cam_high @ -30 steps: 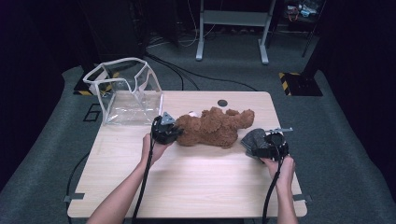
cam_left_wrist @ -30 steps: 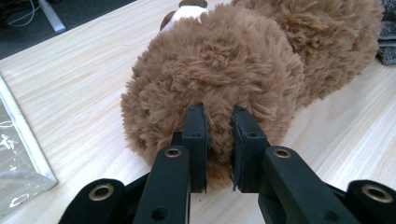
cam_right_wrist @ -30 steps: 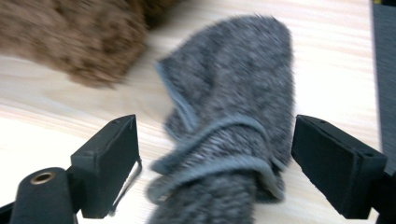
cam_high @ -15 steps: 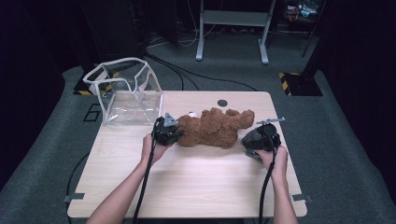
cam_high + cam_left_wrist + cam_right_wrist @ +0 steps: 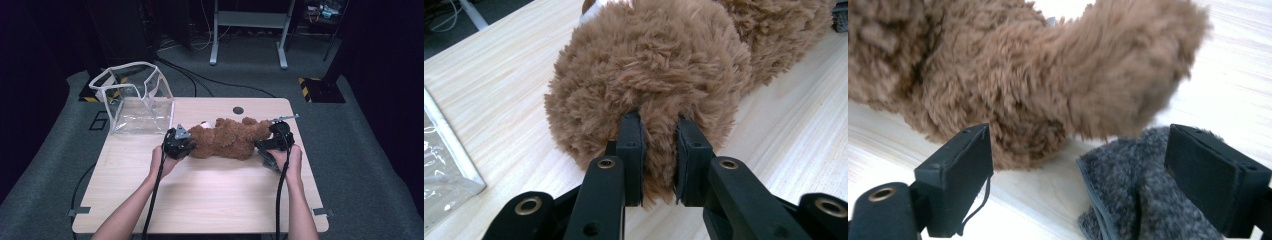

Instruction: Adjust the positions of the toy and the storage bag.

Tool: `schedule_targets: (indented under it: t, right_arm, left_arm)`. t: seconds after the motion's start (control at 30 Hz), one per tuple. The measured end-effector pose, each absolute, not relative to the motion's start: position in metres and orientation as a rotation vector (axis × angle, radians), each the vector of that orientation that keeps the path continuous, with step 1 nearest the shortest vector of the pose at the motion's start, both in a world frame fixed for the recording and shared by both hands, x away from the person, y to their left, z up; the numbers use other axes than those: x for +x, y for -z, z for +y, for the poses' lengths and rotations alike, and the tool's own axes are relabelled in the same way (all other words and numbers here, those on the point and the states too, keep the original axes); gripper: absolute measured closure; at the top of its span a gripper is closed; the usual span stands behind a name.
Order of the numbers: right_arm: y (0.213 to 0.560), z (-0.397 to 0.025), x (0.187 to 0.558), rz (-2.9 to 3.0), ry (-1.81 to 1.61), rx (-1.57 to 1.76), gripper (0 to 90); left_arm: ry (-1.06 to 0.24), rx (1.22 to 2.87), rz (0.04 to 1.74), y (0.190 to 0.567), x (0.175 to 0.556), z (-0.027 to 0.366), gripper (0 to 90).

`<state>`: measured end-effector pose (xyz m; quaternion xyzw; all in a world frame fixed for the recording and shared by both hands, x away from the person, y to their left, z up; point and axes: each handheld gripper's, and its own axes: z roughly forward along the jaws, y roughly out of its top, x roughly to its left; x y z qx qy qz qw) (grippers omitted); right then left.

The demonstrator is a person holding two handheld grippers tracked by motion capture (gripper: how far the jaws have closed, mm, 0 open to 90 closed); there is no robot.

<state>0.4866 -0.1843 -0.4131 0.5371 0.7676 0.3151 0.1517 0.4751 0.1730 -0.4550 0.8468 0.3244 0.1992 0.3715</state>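
At the far left of the wooden table (image 5: 200,200), a clear plastic bag (image 5: 135,102) with white edging is standing open, well apart from the action and unmoved since the earlier frames. Just right of it, the left gripper (image 5: 179,142) is clamping a tuft of fur at one end of the brown teddy bear (image 5: 227,137); in the left gripper view the two black jaws are sitting narrow, with a fold of the teddy bear (image 5: 649,75) pinched between them. This gripper is keeping the same spot it held a second ago.

The bear is lying along the middle of the table, stretched from the left gripper toward the right one, and it has not shifted.

Farther right, the right gripper (image 5: 272,142) has moved in: a second ago it was standing clear of the bear, nearer the table's right edge, and now it is sitting right against the bear's limb. In the right gripper view its jaws are spread wide, closed on nothing, with a furry limb (image 5: 1128,75) just ahead of them and a grey fleece piece (image 5: 1138,190) lying on the table between them.
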Motion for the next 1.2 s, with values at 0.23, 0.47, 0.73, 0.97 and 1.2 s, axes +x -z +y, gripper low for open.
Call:
schedule_targets:
  t: [0.23, 0.47, 0.73, 0.97, 1.2]
  right_arm:
    - [0.406, -0.183, 0.503, 2.206, -0.936, 1.561, 10.7]
    - [0.41, -0.193, 0.519, 2.208, -0.966, 1.618, 33.5]
    - [0.415, -0.188, 0.515, 2.223, -0.936, 1.579, 57.1]
    - [0.414, -0.184, 0.512, 2.248, -0.899, 1.534, 63.1]
    - [0.408, -0.184, 0.508, 2.224, -0.919, 1.499, 64.5]
  left_arm:
    - [-0.496, 2.162, 0.836, 0.456, 0.475, 0.174, 77.8]
    - [-0.489, 2.174, 0.821, 0.458, 0.475, 0.175, 78.3]
    - [-0.472, 2.181, 0.831, 0.457, 0.476, 0.174, 79.5]
    - [-0.495, 2.181, 0.83, 0.456, 0.473, 0.173, 82.3]
    - [-0.514, 2.182, 0.818, 0.452, 0.474, 0.174, 84.6]
